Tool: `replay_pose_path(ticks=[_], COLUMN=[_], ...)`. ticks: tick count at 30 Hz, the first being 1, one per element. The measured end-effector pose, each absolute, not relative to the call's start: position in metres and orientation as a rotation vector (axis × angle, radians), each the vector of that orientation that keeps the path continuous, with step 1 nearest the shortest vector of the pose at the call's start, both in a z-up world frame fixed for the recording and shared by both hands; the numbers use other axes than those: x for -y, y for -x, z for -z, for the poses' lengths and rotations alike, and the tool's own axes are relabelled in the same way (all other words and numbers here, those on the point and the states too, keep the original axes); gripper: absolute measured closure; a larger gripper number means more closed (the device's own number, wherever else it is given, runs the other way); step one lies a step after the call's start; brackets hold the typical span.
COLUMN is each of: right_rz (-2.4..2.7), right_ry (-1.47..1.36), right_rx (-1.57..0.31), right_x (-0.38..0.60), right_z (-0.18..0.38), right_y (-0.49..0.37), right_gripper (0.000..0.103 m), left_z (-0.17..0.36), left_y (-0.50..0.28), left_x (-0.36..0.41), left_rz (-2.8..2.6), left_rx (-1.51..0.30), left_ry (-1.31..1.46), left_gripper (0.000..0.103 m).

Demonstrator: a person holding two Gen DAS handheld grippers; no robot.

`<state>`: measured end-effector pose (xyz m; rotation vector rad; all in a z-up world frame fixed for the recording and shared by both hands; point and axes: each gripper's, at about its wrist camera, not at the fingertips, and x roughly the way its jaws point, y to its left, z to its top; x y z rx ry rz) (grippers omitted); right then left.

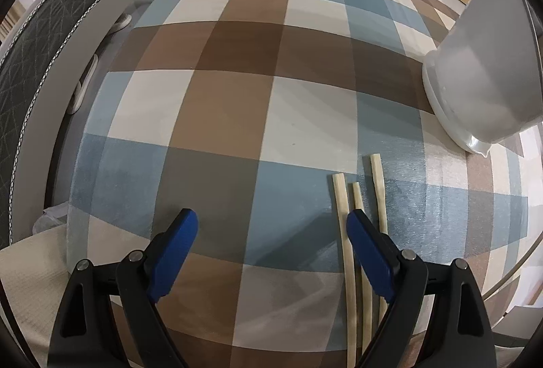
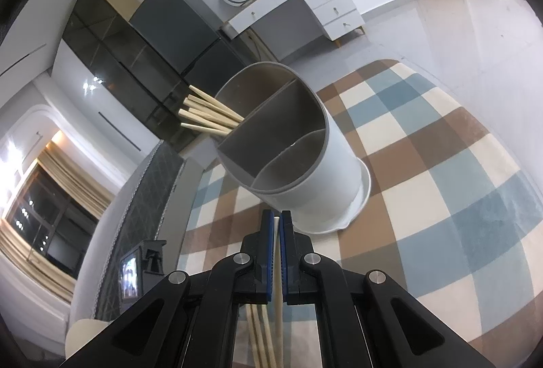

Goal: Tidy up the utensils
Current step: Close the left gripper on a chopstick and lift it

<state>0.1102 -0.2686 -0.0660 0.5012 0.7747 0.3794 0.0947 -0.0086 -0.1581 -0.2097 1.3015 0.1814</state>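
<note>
A white utensil holder (image 2: pixel 305 164) with grey dividers stands on the checked tablecloth (image 2: pixel 441 164); several wooden chopsticks (image 2: pixel 207 116) stick out of its far left compartment. My right gripper (image 2: pixel 277 218) is shut on one chopstick (image 2: pixel 277 266), just in front of the holder's near wall. More loose chopsticks (image 2: pixel 259 334) lie below it. In the left wrist view the holder (image 1: pixel 485 69) is at the right edge and three chopsticks (image 1: pixel 342 215) lie on the cloth. My left gripper (image 1: pixel 271 228) is open and empty above the cloth, its right finger over the chopsticks.
A dark patterned chair back (image 1: pixel 51 38) stands at the table's left edge. A white dresser (image 2: pixel 305 4) and dark cabinets (image 2: pixel 152 45) stand beyond the table. A small screen device (image 2: pixel 135 269) sits left of the table.
</note>
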Motion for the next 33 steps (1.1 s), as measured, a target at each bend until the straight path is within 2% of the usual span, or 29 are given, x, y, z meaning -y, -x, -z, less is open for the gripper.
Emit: replay_pose_path(ticks=[11,13,16,17,20,33], right_rz=[-0.370,-0.364,-0.360,-0.360,-0.365,-0.395], right_ry=[-0.501,-0.502,-0.508,-0.507,-0.503,-0.449], right_rx=[-0.782,-0.785,-0.790,-0.792,-0.794,-0.784], right_x=[0.267,0.267,0.268,0.267,0.266,0.256], right_z=[0.067,0.068,0.070,0.070,0.070,0.066], right_y=[-0.112,-0.112,-0.114,-0.114,-0.115,-0.109], right_gripper=[0.100,0.100,0.100,0.100,0.100,0.100], left_z=[0.160,0.160,0.157,0.156,0.152,0.135], left_y=[-0.105,-0.110,-0.112,-0.114,-0.117,-0.109], left_x=[0.015,0.014,0.016,0.020,0.026,0.014], left_rz=[-0.198,-0.205,-0.177,-0.165,-0.132,-0.055], left_rx=[-1.333,-1.335,-1.326,-1.320,-1.307,-1.216], left_ry=[0.151,0.156,0.172,0.163,0.137,0.223], left_gripper=[0.017,0.019,0.040,0.052,0.099,0.101])
